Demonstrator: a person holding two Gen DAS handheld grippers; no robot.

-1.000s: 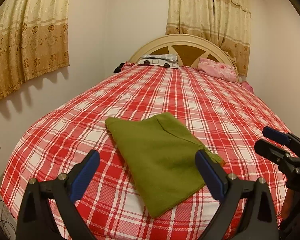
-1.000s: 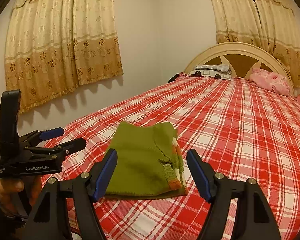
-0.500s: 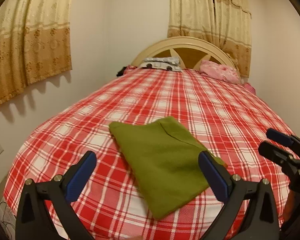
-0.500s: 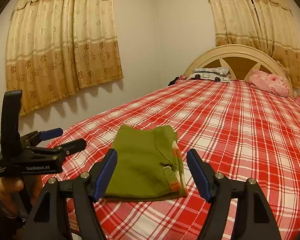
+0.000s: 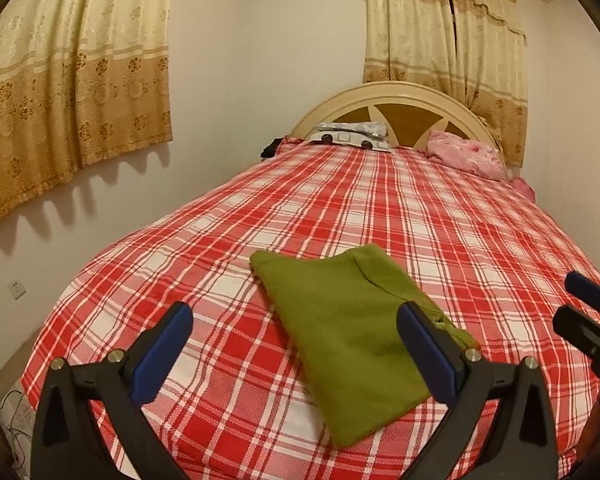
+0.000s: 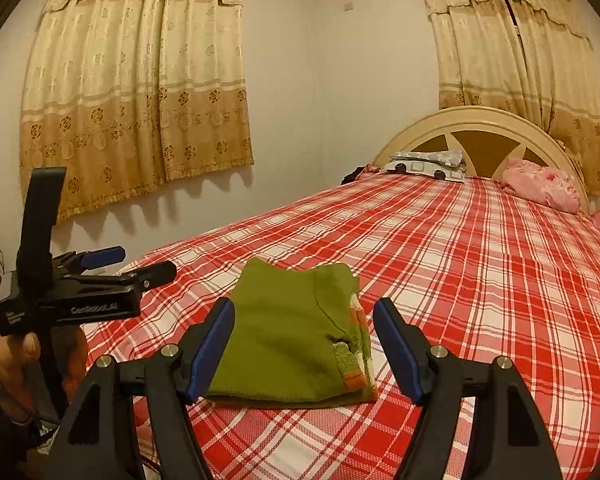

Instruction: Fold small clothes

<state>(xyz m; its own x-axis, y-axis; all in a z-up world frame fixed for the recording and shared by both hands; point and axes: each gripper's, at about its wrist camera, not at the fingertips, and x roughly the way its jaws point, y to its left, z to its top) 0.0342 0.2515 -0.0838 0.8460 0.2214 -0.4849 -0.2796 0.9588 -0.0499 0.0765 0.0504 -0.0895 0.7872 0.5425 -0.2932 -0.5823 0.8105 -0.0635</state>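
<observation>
The green garment (image 5: 350, 328) lies on the near end of the bed (image 5: 420, 216), already folded into a flat, tidy packet, with a strip of orange and white trim peeking out along its right edge in the right wrist view. To my eye the folding of this piece looks done, or all but done; what may remain is a last squaring-up or moving it aside, and I see no other small clothes waiting near it.

Both tongs hang just short of the garment, touching nothing. The left tongs (image 5: 296, 354) stand wide apart and empty, and the right tongs (image 6: 304, 346) are likewise spread with nothing between them.

Farther off, a pink pillow (image 5: 466, 154) and a patterned pillow (image 5: 350, 136) rest against the headboard (image 5: 396, 94), with curtains (image 5: 72, 80) on the walls. No basket, box or drawer shows anywhere, so there is nothing holding clothes.
</observation>
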